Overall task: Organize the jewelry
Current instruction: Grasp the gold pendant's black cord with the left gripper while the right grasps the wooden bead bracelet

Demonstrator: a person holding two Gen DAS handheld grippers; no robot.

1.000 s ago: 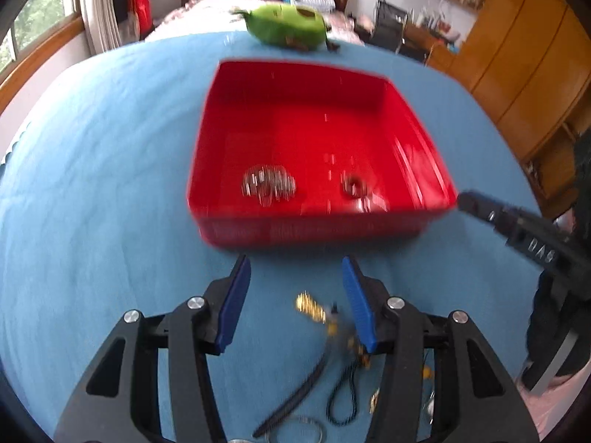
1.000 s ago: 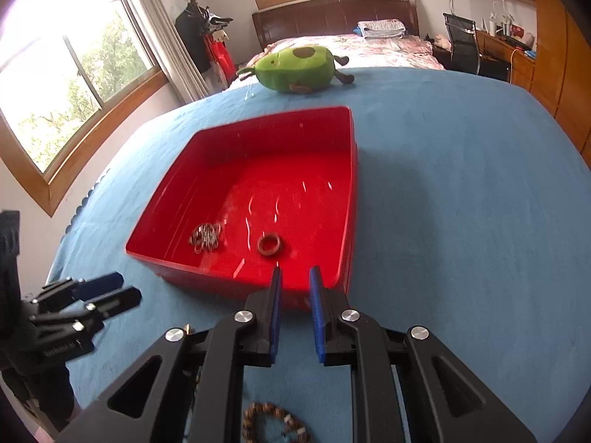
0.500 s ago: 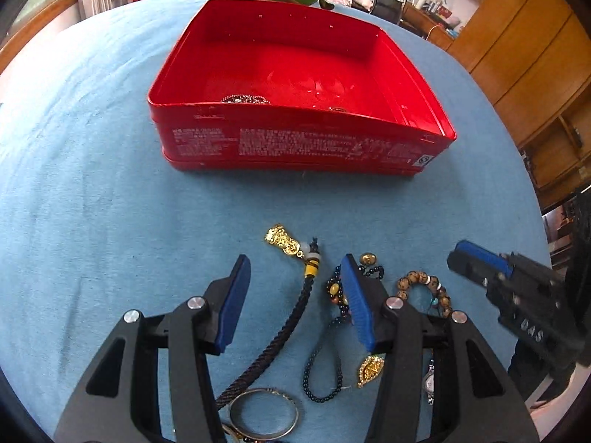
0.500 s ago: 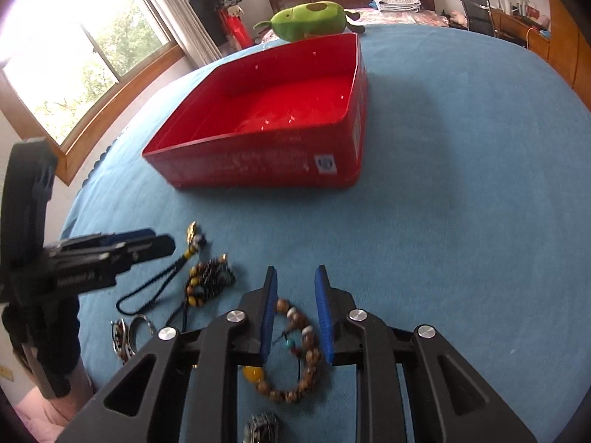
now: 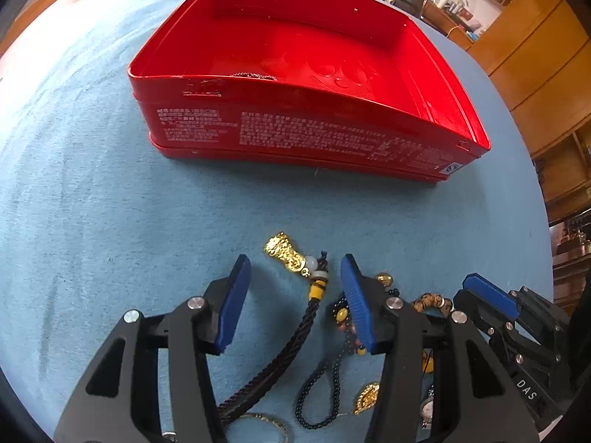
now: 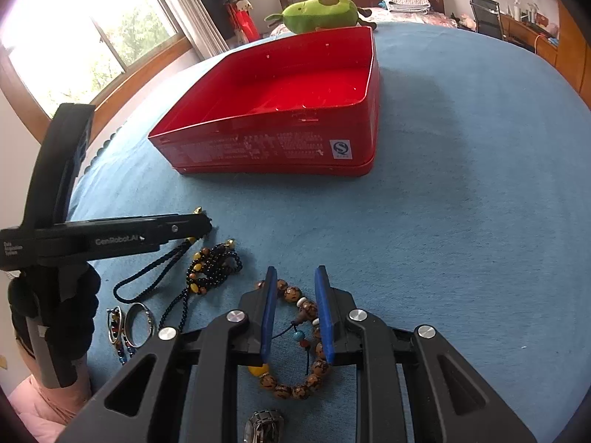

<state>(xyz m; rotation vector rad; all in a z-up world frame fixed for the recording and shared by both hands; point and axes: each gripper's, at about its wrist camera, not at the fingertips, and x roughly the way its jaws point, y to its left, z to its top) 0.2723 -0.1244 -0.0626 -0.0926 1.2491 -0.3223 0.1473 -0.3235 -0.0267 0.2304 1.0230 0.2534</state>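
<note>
A red tin box (image 5: 303,125) (image 6: 288,147) stands on the blue cloth with a little jewelry inside. My left gripper (image 5: 295,269) is open and low over the cloth; a black braided cord with a gold charm (image 5: 284,253) lies between its jaws. My right gripper (image 6: 295,277) is open, its jaws either side of the far part of a brown wooden bead bracelet (image 6: 303,380). A dark bead strand (image 6: 212,267) (image 5: 332,376) lies between the two grippers. The left gripper also shows in the right wrist view (image 6: 203,227).
Metal rings (image 6: 138,319) and a beaded bangle lie at the near left of the pile. A watch-like piece (image 6: 264,428) lies under my right gripper. A green plush toy (image 6: 321,13) sits beyond the box. A wooden wardrobe (image 5: 535,62) stands at the right.
Both grippers have pulled back from the red box and dropped low to the jewelry pile. The right gripper's jaws have opened around the wooden bracelet. The left gripper now straddles the gold charm cord.
</note>
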